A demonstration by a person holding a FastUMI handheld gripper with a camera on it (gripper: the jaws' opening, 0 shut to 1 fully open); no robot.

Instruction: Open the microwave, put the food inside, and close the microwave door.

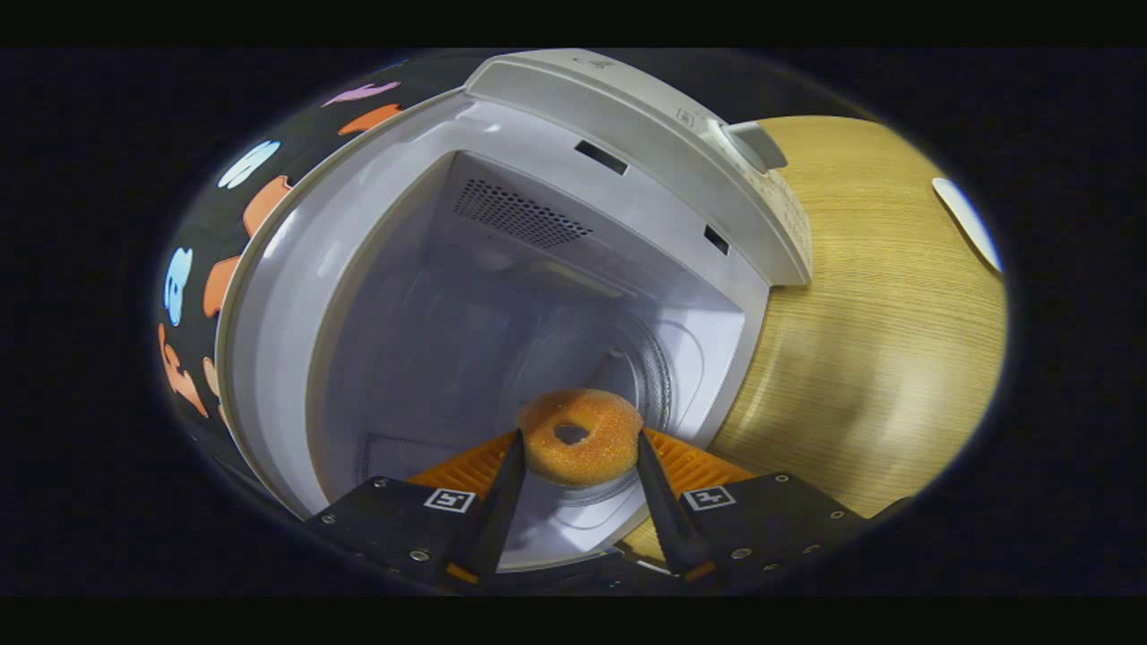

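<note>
In the gripper view the doughnut [581, 436] sits between the two fingers of the gripper [581, 448], at the mouth of the open microwave [502, 269], with the glass turntable [645, 358] just beyond and below it. The doughnut looks light, soft and sugar-coated, so it would likely dent or crumble under a hard squeeze; the outer rim on opposite sides, where the fingers now meet it, seems the sound place to hold it, with gentle pressure. The jaws stand only as far apart as the doughnut is wide, each finger pressing a side of the ring, so they appear clamped on it. The microwave cavity is otherwise bare, its vent holes showing on the far wall. The microwave stands on a wooden surface [896, 340], which spreads out beside it.
</note>
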